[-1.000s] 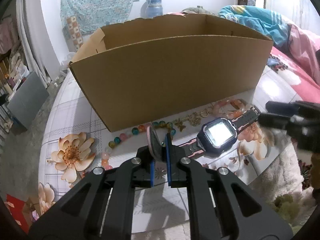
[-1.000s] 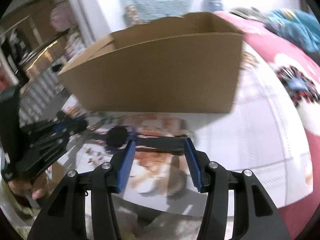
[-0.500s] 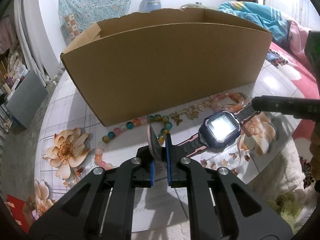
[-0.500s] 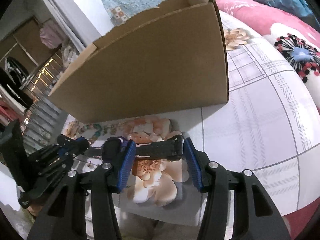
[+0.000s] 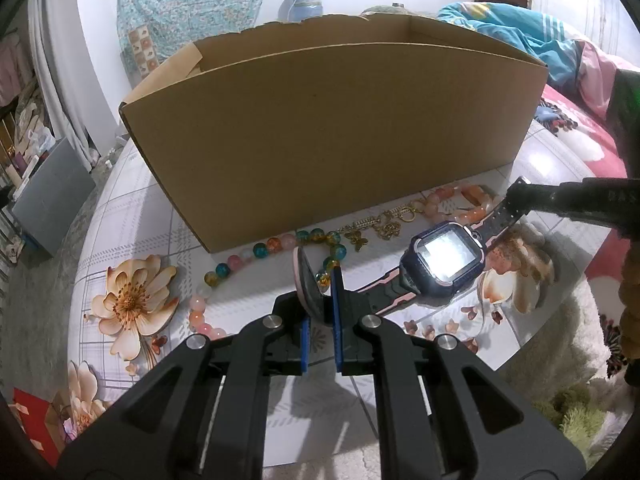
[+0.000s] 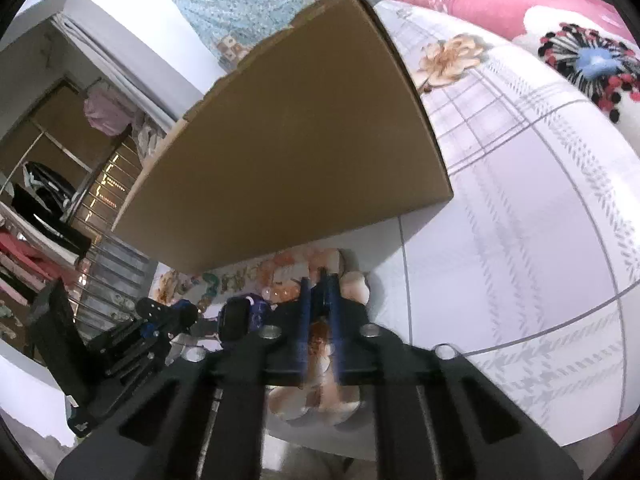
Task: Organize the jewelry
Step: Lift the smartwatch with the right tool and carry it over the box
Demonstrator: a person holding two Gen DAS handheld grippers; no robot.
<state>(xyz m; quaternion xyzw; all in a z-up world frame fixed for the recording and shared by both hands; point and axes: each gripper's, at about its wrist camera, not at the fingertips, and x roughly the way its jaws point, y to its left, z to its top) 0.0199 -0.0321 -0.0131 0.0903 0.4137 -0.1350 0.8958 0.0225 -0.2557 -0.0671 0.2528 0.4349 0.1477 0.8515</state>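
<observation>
while the left hand-held gripper (image 5: 320, 292) pinches 1 watch strap (image 5: 308, 284), the right hand-held gripper (image 6: 320, 284), angled down, has just clamped the other.

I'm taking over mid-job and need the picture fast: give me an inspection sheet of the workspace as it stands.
Surface: floral plaid cloth over the table.
Job's things: watch face up, held by a strap at each end; bead bracelet, gold chain and peach bracelet lie along the front of the open cardboard box.
Clutter: nothing seen.
Grippers: left gripper shut on the watch's pink-edged strap end; right gripper has just closed on the dark strap end.
Cables: nothing seen.
Surroundings: pink blanket, teal cloth on the wall, shelves of clothes.
</observation>
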